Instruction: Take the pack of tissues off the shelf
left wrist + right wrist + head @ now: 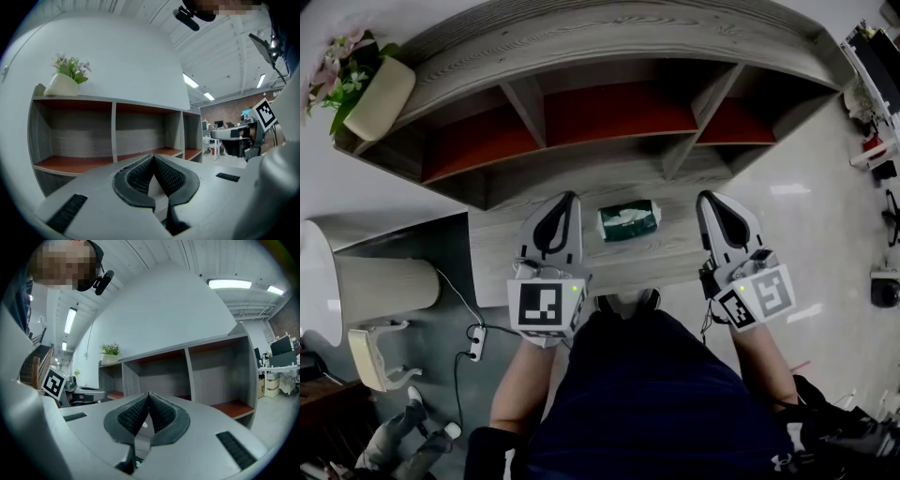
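Green tissue pack [630, 220] flat on wooden shelf [492, 246], long axis left-to-right

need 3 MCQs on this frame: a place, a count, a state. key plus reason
1. The tissue pack lies: A in the middle bay; B on the lower ledge in front of the compartments; C on the floor.
2. Open compartments in the shelf: A two; B three; C five.
3. Left gripper and right gripper: A both shut, empty; B both open; C left holds the pack.
Key: 1 B, head view shows it there; 2 B, two dividers make three; 3 A, pads meet in both gripper views.
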Action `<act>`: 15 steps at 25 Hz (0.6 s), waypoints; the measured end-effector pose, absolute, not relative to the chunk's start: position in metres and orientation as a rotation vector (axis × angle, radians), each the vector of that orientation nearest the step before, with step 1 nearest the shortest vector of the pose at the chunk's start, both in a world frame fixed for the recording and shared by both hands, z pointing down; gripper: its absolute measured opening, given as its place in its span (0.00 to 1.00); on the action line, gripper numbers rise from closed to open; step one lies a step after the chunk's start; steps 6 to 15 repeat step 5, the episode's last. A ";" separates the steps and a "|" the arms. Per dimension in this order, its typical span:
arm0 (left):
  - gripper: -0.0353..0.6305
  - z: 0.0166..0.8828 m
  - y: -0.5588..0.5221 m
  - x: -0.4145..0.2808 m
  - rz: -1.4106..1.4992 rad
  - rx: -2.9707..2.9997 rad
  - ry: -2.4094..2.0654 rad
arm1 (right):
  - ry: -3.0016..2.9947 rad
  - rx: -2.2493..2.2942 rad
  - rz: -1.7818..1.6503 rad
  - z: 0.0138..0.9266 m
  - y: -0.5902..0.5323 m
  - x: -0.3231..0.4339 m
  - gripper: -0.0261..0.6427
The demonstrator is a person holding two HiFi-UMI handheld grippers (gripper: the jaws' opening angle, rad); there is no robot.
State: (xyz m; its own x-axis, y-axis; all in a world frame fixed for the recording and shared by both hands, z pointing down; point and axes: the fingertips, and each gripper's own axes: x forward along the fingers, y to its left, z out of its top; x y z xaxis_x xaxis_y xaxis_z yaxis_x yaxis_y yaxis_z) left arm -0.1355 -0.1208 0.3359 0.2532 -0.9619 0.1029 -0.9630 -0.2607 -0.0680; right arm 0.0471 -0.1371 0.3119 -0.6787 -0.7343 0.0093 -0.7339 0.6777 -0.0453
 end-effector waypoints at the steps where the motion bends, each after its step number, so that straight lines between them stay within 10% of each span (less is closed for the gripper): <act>1: 0.08 0.336 -0.121 -0.135 0.196 2.481 -1.904 | 2.870 -1.254 -0.072 0.313 -0.137 0.047 0.04; 15: 0.08 0.337 -0.122 -0.135 0.206 2.488 -1.898 | 2.874 -1.253 -0.083 0.315 -0.138 0.046 0.04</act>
